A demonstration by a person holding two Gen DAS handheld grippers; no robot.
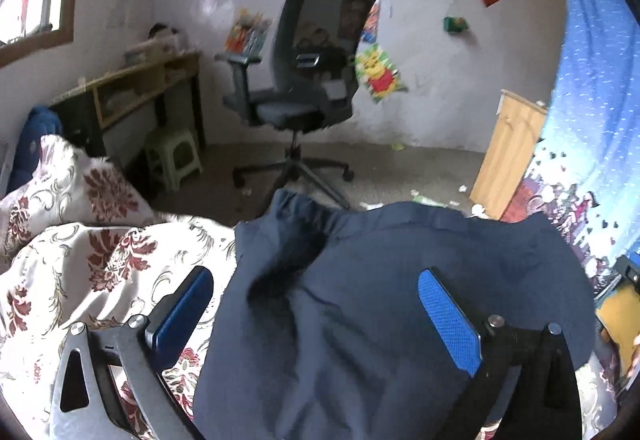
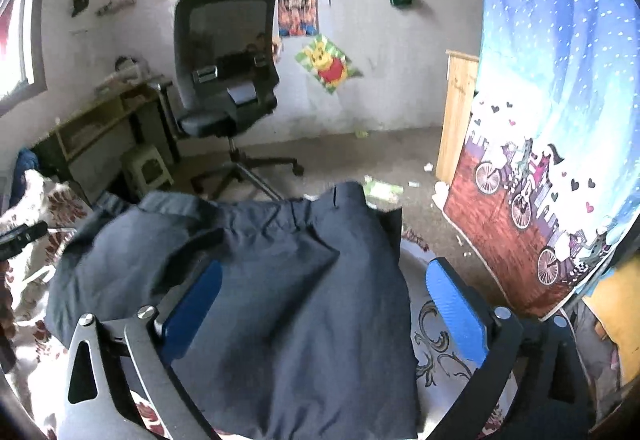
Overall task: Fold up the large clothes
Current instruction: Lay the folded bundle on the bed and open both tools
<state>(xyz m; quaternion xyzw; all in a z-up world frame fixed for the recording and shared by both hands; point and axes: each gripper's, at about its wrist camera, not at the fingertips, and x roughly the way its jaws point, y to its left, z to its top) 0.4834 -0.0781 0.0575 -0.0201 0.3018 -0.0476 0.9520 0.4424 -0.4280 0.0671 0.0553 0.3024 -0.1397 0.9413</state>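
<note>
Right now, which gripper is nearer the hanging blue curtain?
Right. The right gripper is over the dark trousers beside the curtain; the left gripper is farther away, over their floral-bedding side.

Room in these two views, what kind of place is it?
Probably a lived-in bedroom. The dark garment lies on a floral bedspread, with an office chair and desk behind, and posters on the wall.
</note>
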